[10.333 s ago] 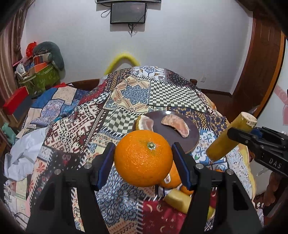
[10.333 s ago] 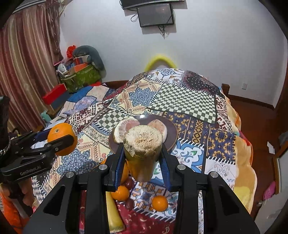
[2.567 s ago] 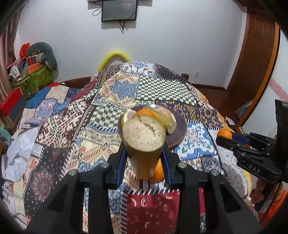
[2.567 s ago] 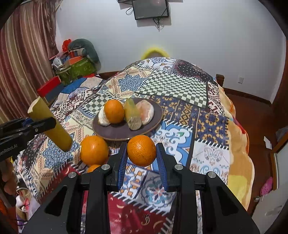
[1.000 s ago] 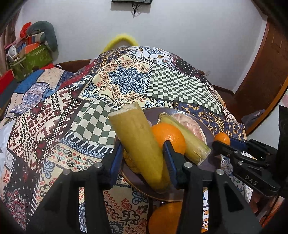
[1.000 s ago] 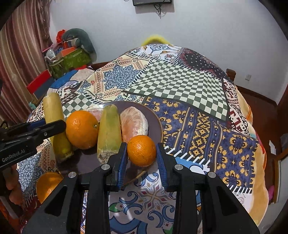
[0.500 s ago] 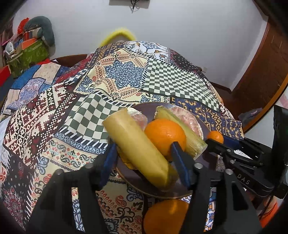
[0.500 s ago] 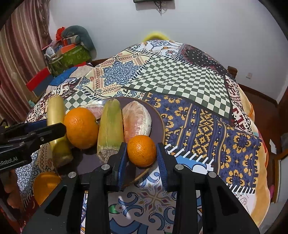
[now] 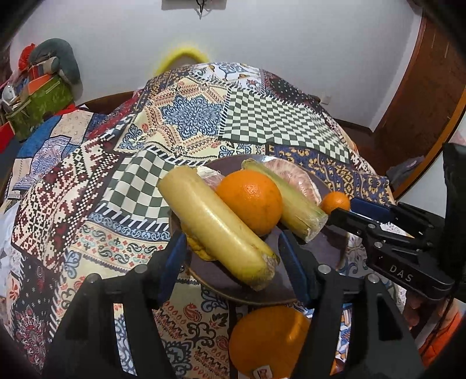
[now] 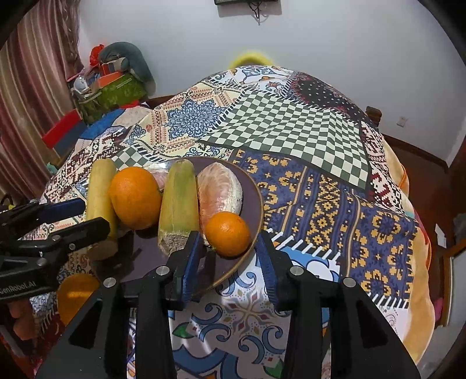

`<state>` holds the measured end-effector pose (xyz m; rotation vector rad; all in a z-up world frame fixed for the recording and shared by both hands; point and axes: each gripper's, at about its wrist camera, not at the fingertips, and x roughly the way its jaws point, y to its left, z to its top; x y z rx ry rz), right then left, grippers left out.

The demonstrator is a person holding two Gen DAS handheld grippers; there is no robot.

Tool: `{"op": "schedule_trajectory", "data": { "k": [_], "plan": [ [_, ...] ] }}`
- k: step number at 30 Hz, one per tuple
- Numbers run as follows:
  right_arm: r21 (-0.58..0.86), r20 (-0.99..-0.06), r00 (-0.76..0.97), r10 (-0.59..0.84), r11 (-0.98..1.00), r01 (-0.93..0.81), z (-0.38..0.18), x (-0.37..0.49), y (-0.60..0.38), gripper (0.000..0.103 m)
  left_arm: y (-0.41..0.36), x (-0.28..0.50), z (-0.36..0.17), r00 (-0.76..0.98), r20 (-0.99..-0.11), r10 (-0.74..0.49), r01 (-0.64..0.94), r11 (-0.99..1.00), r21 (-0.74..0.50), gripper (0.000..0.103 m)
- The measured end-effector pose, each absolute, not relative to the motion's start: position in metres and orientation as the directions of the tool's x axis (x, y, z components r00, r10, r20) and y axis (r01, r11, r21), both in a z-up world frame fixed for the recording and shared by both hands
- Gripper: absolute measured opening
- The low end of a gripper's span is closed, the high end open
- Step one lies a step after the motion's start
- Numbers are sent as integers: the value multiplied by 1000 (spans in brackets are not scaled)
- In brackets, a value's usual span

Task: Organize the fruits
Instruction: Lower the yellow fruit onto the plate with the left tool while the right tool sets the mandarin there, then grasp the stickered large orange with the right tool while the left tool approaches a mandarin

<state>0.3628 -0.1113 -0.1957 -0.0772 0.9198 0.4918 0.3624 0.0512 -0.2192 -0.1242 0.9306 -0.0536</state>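
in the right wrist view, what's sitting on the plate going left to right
pale yellow cane piece → large orange → greenish cane piece → peeled pomelo segment → small orange, at the brown plate edge.

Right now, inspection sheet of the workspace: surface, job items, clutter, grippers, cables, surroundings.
Surface: patchwork quilt.
Job's things: brown plate holds big orange, two sugarcane pieces, peeled pomelo segment, small orange; another orange off the plate.
Clutter: bags and boxes by the curtain.
Grippers: left gripper open around the near cane; right gripper just opening, small orange between, pads clear.
Cables: wires hang under a wall screen.
Surroundings: white wall, wooden door.
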Motion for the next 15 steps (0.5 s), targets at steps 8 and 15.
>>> {"op": "schedule_trajectory", "data": {
  "k": [8,15],
  "plan": [
    [122,-747,546,380,885,-450,-164,338,-113,37,56,333,-181,660,-747,-78,-22,992,-123,65],
    [107,-695,598,399,880,-463,-127,303,-113,46,61,289,-140,724,-689,-41,-36,995,-97,65]
  ]
}}
